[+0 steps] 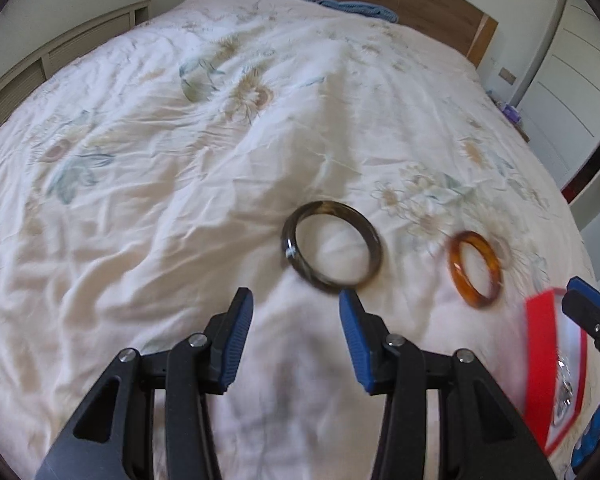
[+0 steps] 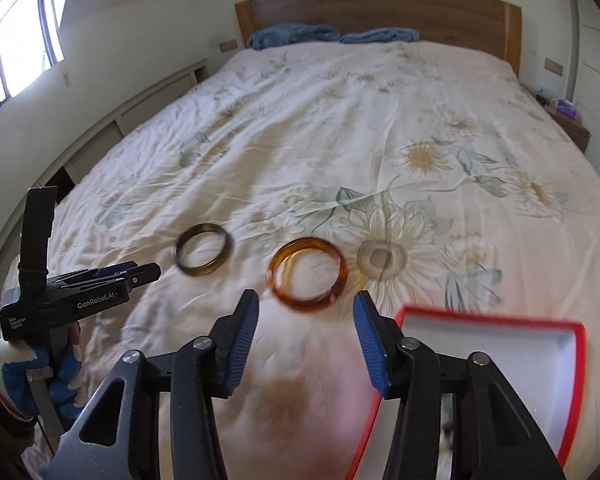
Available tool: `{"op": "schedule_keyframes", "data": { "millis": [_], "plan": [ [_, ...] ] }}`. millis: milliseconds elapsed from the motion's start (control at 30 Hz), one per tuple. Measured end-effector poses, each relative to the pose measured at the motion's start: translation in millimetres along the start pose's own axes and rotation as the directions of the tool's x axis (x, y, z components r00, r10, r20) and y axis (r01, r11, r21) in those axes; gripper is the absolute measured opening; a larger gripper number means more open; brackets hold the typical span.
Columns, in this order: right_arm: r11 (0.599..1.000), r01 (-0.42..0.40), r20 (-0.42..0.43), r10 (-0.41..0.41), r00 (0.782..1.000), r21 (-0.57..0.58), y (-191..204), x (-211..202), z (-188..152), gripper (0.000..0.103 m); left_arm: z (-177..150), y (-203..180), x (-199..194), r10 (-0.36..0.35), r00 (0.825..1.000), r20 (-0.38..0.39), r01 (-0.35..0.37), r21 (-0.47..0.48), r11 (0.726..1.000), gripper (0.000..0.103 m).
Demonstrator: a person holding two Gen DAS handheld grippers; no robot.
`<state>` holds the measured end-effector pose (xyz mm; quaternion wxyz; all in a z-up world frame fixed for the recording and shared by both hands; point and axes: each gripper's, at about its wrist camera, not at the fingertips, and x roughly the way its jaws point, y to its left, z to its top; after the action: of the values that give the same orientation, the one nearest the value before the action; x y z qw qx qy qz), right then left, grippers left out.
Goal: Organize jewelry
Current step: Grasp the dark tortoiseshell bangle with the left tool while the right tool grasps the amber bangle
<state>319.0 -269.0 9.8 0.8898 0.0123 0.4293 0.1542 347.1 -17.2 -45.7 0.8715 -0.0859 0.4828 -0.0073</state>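
Two grippers come down on two bangles lying on a flowered bedspread.

The dark bangle (image 1: 332, 249) lies flat on the bedspread (image 1: 148, 184) with the amber bangle (image 2: 307, 274) just beside it on the right, apart from it; the red box (image 2: 496, 364), open and white inside, sits near the amber bangle on its far side from the dark one. The left gripper (image 1: 296, 300) hangs just short of the dark bangle, jaws apart and empty; the right gripper (image 2: 306, 304) stands likewise before the amber one, nothing between its pads. A clean pickup probably calls for one finger dropped inside the ring and one outside, pinching the band across its thickness and pressing lightly into the soft cover, since a smooth bangle could skid away.
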Motion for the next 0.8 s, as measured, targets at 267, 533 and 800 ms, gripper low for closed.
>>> {"op": "schedule_keyframes", "data": {
  "millis": [267,533,800],
  "plan": [
    [0.999,-0.013,-0.139,0.006,0.990,-0.049,-14,72,32,0.034,18,2,44,0.010,0.999,-0.043,-0.010,-0.012,1.000,0.042],
    [0.996,-0.001,-0.271,-0.023,0.962,-0.088,-17,121,40,0.023,19,-1,64,0.037,0.998,-0.049,-0.035,0.028,0.999,0.038],
    [0.986,0.039,-0.304,-0.088,0.949,-0.165,-8,140,43,0.011,17,-1,63,0.083,0.997,0.004,-0.083,0.058,0.995,0.010]
  ]
}}
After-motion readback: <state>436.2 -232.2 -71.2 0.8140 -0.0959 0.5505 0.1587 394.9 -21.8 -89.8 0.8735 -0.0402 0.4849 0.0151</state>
